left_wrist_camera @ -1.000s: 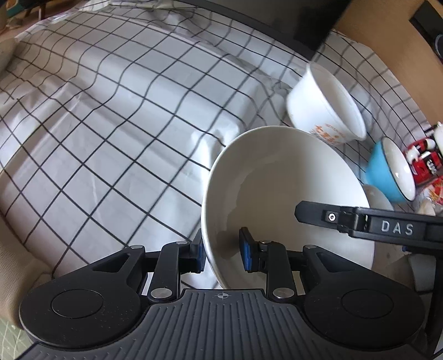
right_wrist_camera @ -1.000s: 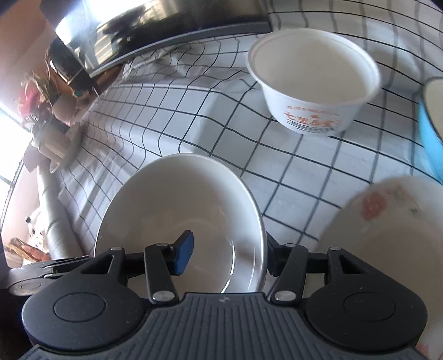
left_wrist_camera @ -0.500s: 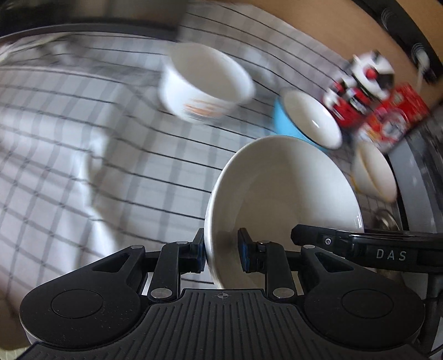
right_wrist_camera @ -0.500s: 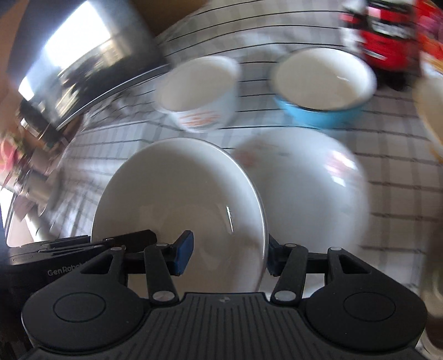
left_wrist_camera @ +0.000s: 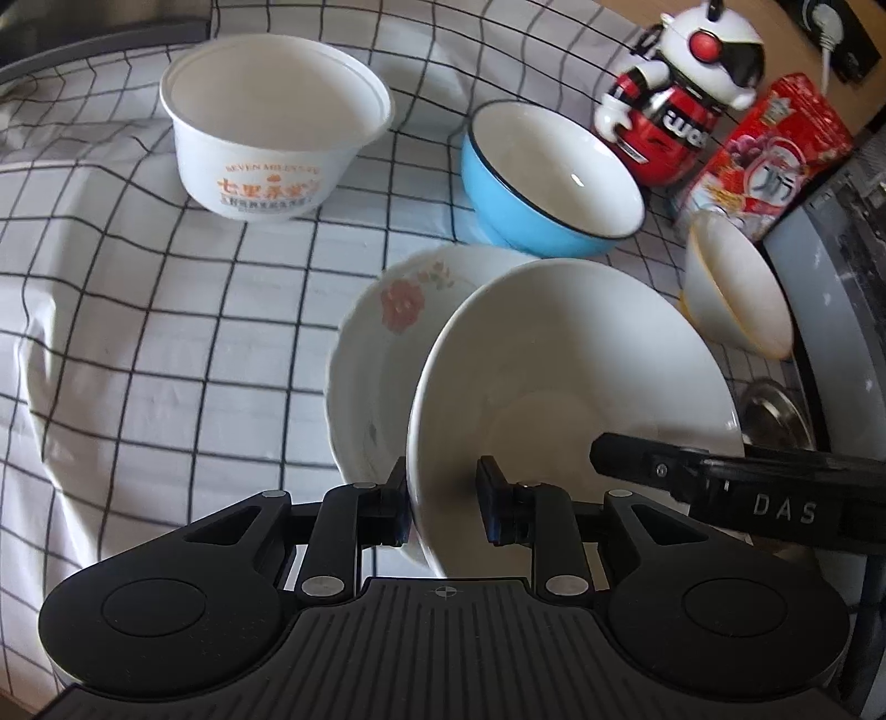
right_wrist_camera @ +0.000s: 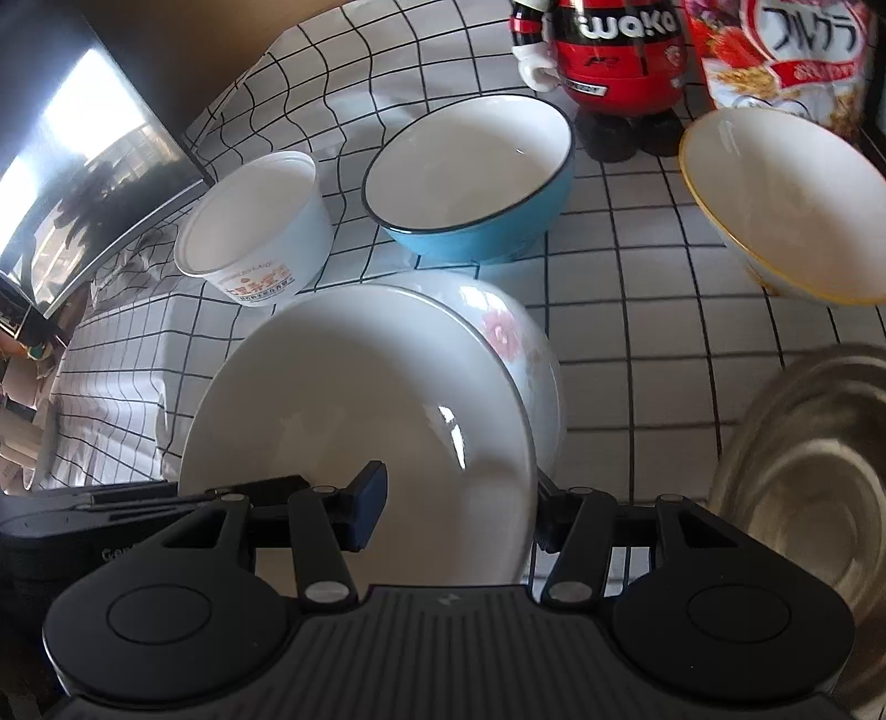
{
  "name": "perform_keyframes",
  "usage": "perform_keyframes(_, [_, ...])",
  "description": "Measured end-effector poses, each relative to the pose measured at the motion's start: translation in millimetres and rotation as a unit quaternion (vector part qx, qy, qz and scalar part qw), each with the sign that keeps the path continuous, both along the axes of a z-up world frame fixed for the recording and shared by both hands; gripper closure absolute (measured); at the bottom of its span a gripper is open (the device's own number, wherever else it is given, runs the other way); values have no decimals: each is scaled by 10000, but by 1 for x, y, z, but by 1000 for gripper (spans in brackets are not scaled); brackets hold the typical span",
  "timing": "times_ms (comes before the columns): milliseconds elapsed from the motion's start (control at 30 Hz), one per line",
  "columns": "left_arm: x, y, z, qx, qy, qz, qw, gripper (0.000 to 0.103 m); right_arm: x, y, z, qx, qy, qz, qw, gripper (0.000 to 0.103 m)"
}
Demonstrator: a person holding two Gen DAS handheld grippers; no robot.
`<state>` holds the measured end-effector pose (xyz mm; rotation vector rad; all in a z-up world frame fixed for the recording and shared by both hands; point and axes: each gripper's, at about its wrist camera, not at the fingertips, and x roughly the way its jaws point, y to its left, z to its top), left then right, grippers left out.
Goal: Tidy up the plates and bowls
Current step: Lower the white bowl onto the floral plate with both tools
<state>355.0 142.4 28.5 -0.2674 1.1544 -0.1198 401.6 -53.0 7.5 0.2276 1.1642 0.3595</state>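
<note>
Left tongs [left_wrist_camera: 443, 501], jaws opening, and right tongs [right_wrist_camera: 457, 512] both clench the white plate's [left_wrist_camera: 554, 387] rim at lower centre, above the floral plate [left_wrist_camera: 382, 332].

surface: white black-grid tablecloth [left_wrist_camera: 138, 288] | rear: tan wall [right_wrist_camera: 232, 33] | left: glossy dark screen [right_wrist_camera: 83, 166], daylight reflected

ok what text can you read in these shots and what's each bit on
"DAS": right gripper body.
"SEVEN MILES": paper tub, above orange characters too small to read.
"waka", partly cut off: toy robot.
"フルグラ": cereal bag; smaller print unreadable.
"Gen...", cut off: left gripper body.
</note>
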Motion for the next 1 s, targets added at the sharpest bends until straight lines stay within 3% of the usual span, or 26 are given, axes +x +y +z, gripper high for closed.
perform_keyframes(233, [13, 7, -9, 214, -21, 189, 9996, 76, 19, 9, -14, 90, 95, 106, 9999, 49])
perform_keyframes(1000, [26, 11, -17, 78, 317, 100, 9994, 78, 34, 12, -21, 2, 205, 489, 9986, 49])
